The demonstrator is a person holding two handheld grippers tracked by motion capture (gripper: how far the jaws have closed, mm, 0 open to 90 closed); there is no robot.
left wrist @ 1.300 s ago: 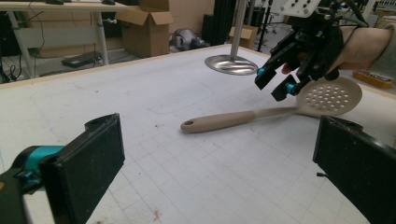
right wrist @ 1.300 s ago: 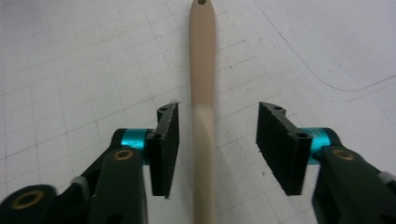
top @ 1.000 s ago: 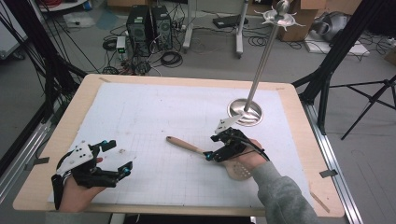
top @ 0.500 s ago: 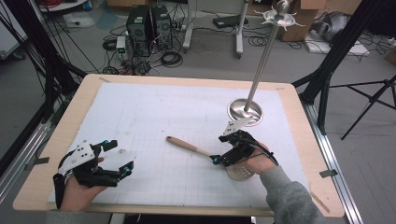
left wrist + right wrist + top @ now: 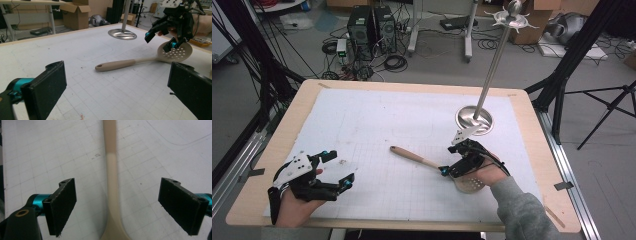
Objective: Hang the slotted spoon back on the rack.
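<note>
A beige slotted spoon lies flat on the white grid mat, handle toward the far left and perforated head near the right hand. My right gripper hovers over the spoon's neck. Its jaws have just been opening and now stand open on either side of the neck without touching it. The right gripper is tilted down above the spoon in the left gripper view too. My left gripper rests at the near left, open, with nothing between its jaws.
A steel stand with a round base and a tall pole topped by hooks rises at the far right of the mat, just beyond the right hand. The wooden table rim frames the mat. Boxes, cables and tripods lie on the floor beyond.
The right hand has shifted slightly toward the near right, uncovering the spoon's perforated head. The spoon and the left gripper have stayed put.
</note>
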